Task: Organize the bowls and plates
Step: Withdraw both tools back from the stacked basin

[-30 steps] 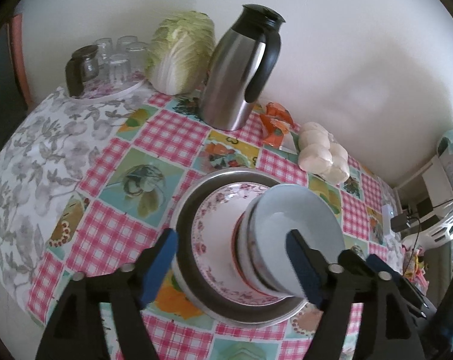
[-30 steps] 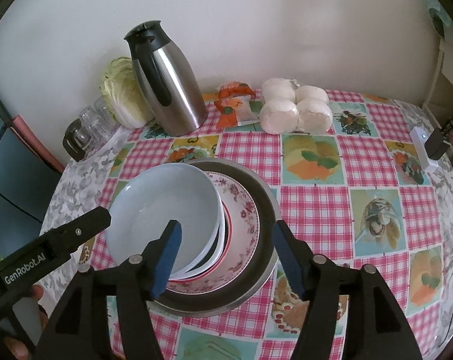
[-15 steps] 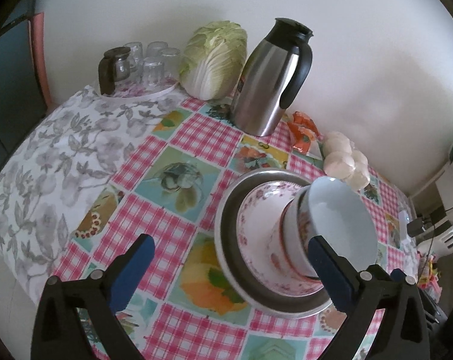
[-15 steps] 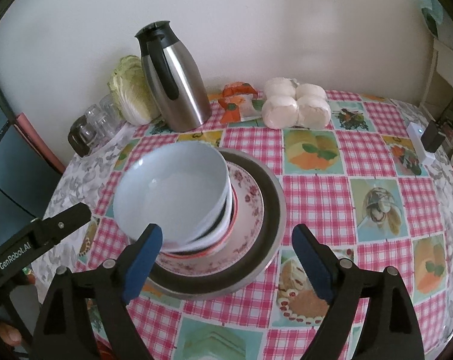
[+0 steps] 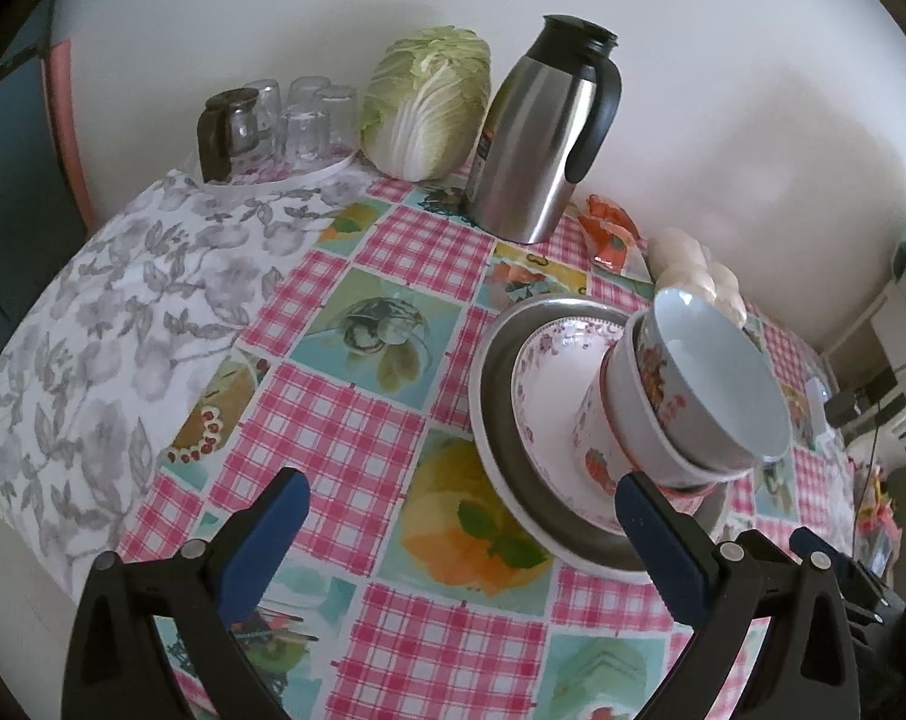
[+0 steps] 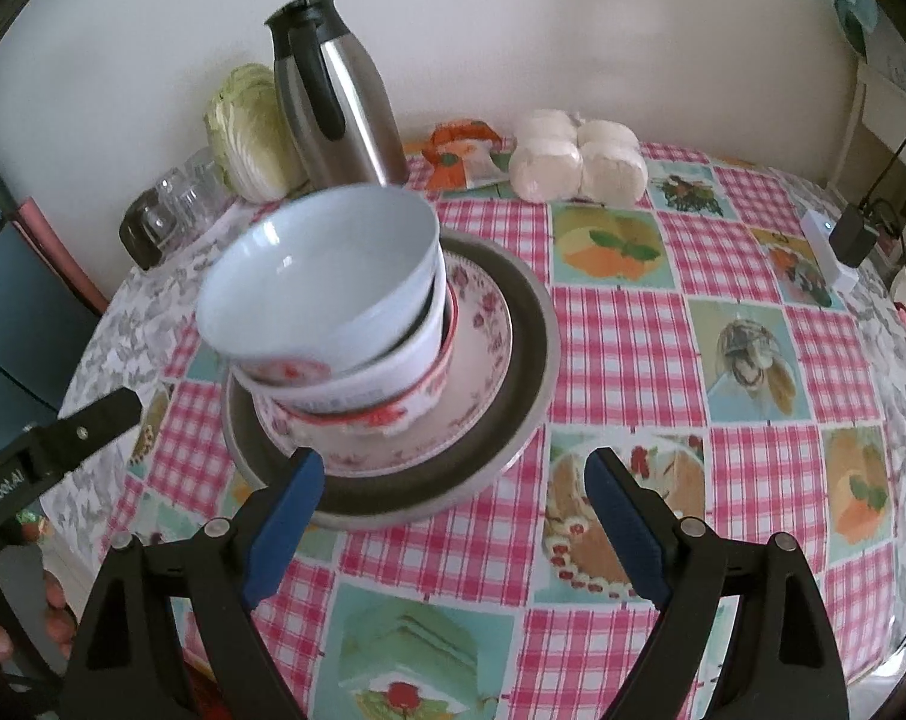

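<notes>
Thermos (image 5: 543, 132), cabbage (image 5: 429, 102), glasses (image 5: 303, 120), buns (image 6: 573, 162) by wall.

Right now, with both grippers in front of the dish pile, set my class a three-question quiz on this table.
1. True or false: the left gripper is clamped on a bowl.
2. What does the flowered plate sit in?
A. a metal pan
B. a glass tray
C. bare tablecloth
3. Fill in: the stacked bowls stand ______, not straight.

Key:
1. False; both it and the right gripper are open and hold nothing.
2. A, the metal pan.
3. Tilted.
</notes>
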`<state>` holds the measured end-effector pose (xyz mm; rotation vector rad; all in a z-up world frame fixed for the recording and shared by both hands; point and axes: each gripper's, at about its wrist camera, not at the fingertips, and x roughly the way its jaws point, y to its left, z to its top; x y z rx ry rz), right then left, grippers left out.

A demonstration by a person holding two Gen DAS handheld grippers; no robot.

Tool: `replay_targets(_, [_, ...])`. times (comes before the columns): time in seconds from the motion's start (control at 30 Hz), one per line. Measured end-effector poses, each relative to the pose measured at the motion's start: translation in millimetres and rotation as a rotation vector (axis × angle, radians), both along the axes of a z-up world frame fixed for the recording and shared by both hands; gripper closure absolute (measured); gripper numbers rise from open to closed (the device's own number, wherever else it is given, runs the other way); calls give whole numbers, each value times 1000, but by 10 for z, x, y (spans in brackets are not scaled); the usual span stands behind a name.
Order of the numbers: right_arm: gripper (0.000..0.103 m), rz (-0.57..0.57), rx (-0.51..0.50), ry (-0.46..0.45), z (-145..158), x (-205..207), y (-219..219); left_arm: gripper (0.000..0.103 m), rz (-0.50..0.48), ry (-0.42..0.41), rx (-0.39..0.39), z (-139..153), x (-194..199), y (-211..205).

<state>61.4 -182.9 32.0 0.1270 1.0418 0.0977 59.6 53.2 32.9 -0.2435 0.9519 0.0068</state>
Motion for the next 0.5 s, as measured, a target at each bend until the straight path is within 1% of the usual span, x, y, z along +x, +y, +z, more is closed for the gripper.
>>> replay_targets(0.13, [14, 5, -18, 15, -71, -51, 17, 0, -18, -12, 25, -29, -51, 16])
replay_targets(0.33, [14, 14, -40, 27, -139, -124, 63, 0, -36, -35, 128, -75, -147, 37])
replay_targets(0.5, [14, 18, -53, 25, -168, -184, 101, 0, -63, -56, 119, -134, -211, 110])
